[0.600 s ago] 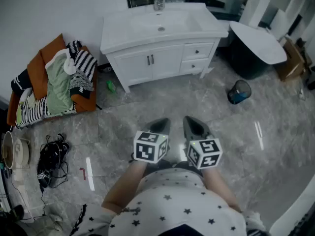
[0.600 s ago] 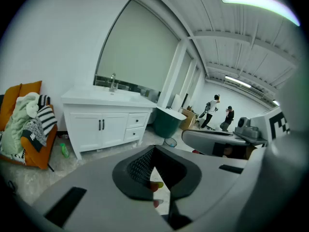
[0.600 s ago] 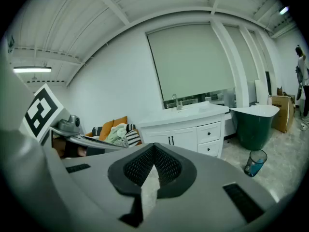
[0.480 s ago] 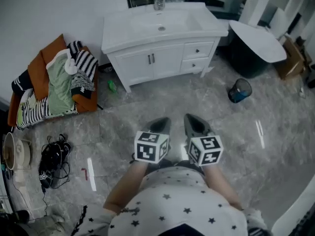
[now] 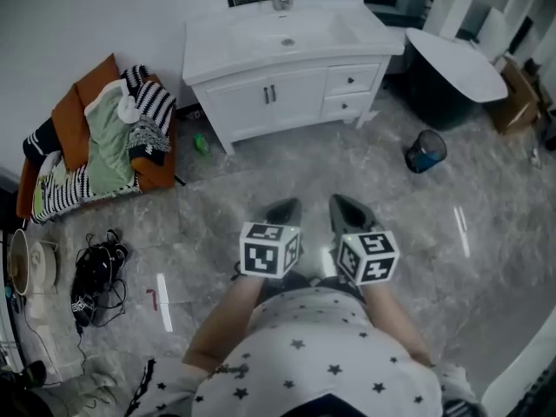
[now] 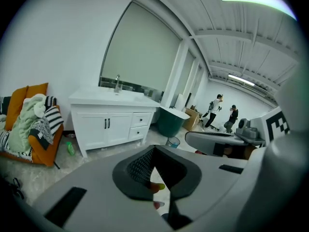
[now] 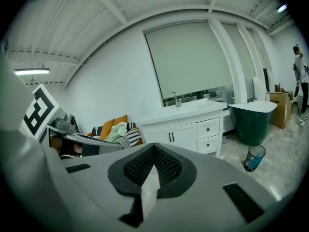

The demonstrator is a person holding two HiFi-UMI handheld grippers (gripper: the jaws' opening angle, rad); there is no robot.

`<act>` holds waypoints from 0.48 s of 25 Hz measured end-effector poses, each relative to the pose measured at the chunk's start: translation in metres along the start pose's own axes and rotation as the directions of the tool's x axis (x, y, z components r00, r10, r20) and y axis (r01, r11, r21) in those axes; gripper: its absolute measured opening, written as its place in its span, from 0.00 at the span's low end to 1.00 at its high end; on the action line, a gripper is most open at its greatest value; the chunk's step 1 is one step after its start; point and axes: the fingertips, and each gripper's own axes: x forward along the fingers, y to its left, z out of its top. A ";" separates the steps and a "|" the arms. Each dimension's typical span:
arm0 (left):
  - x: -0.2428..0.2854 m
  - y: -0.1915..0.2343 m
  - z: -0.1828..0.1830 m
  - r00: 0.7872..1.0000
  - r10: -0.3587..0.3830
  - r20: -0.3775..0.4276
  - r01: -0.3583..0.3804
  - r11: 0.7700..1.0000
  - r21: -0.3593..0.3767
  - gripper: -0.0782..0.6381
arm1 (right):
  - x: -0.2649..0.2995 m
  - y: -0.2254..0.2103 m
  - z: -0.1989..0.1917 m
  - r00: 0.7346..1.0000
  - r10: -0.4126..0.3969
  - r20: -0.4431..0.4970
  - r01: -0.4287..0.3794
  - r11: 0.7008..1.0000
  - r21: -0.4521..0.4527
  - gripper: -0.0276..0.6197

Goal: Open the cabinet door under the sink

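Starting with the left hand-held gripper (image 5: 282, 208) and the right hand-held gripper (image 5: 343, 205), both pinched shut tip to tip and gripping nothing, side by side at the lower centre of the head view and well apart from the target. Walk forward across the grey floor (image 5: 261, 181) first; no reaching from here. Aim for the two cabinet doors (image 5: 243, 107) under the sink (image 5: 287, 40), at the upper centre of the frame, both closed, with a pair of dark upright handles (image 5: 268, 95) just beside each other at the seam. Pick one handle and spread the jaws before arriving, wide enough to pass on either side of the bar. Close around the bar, not on the door face, then pull outward along the hinge's arc instead of straight back. Steer clear of the drawers (image 5: 352, 81) to the right of the doors, and of the green bottle (image 5: 201, 143) on the floor near the cabinet's left leg. Keep the idle hand-held gripper out of the door's swing.
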 end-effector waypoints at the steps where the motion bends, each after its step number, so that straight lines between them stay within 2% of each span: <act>1: -0.001 -0.002 -0.002 1.000 0.000 -0.002 0.000 1.000 0.000 0.12 | -0.003 -0.001 -0.001 1.000 0.000 -0.001 0.000 1.000 0.001 0.05; 12: 0.000 -0.030 -0.019 1.000 0.006 -0.013 -0.006 1.000 -0.011 0.12 | -0.026 -0.012 -0.010 0.999 0.033 0.016 -0.033 0.999 0.012 0.05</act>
